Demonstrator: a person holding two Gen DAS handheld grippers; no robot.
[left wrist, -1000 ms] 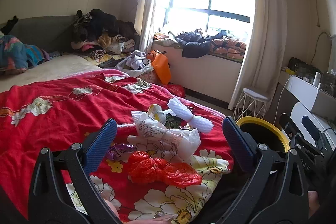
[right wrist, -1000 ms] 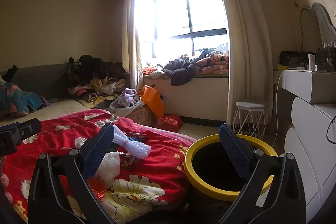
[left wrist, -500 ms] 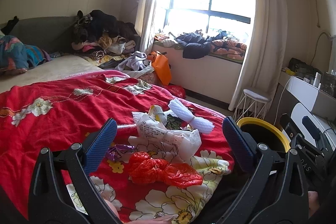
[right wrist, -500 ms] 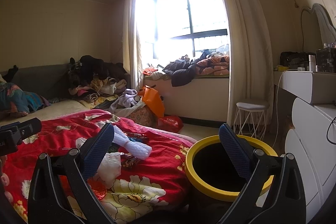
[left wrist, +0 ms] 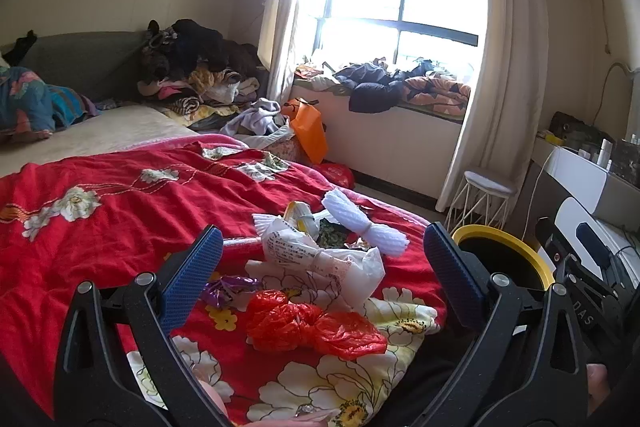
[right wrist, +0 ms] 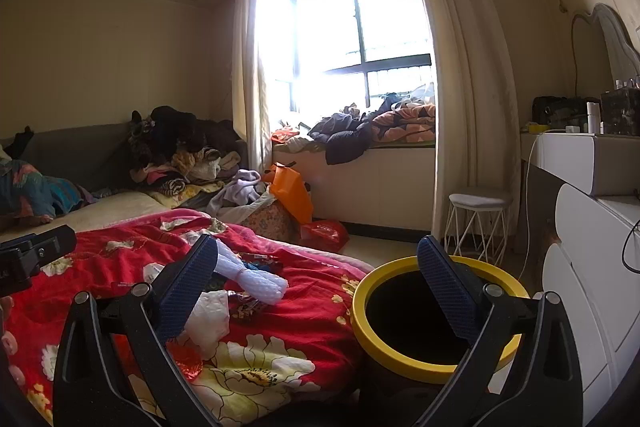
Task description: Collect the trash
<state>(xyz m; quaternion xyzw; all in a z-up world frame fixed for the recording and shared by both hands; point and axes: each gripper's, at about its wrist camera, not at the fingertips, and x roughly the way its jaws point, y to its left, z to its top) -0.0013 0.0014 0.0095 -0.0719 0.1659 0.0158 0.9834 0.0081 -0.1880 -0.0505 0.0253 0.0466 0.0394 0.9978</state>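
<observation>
Beside the bed, yellow-rimmed bin gapes dark.

Both wrist views low, facing window, sharing bed

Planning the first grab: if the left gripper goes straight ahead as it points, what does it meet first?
Probably the white printed plastic bag on the red floral blanket; the open left gripper frames it, with the red plastic bag just below. Depth is uncertain.
</observation>
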